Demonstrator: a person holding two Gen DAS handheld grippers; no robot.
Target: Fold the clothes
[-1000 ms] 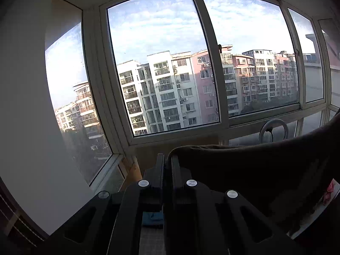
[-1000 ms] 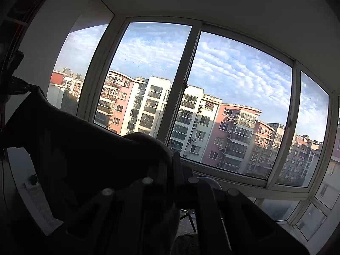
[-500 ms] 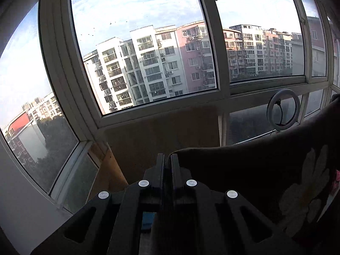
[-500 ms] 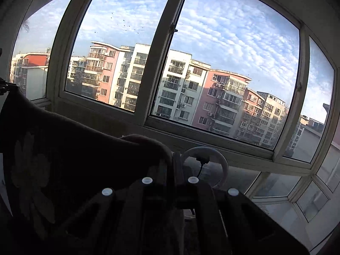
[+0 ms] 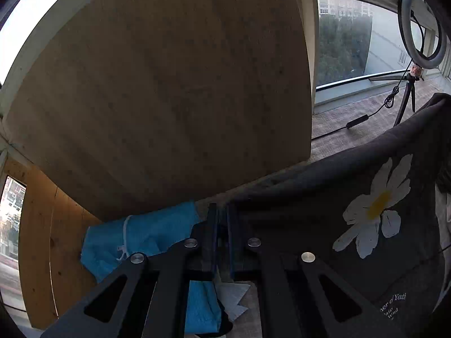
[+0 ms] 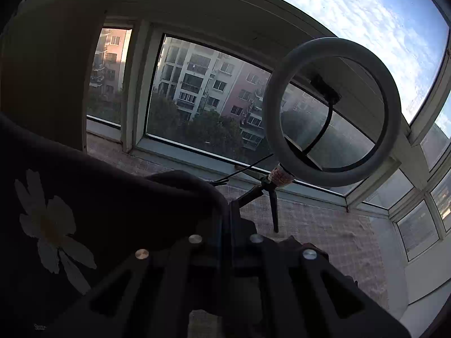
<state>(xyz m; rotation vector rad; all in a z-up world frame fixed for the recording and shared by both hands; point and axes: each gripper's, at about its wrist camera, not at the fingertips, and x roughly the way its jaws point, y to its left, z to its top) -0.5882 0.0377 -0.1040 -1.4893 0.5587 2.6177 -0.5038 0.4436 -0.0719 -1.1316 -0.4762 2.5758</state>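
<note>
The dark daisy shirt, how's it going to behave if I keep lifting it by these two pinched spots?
The dark daisy shirt probably stays floppy: it already sags between the left gripper and the right gripper. It looks light, hanging from small pinches. Loose fabric below may swing or bunch.

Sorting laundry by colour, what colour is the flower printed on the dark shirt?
White petals, yellow centre on the flower; clearest in the left wrist view.

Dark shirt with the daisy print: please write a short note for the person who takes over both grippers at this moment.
Left gripper: shut on one end of the dark shirt.
Right gripper: shut on the other end of it.
The shirt hangs stretched between both, daisy print facing the left camera. A blue garment lies below the left fingers; a ring light stands ahead.
Done: shirt picked up.
Left: lay it down and fold it.
</note>
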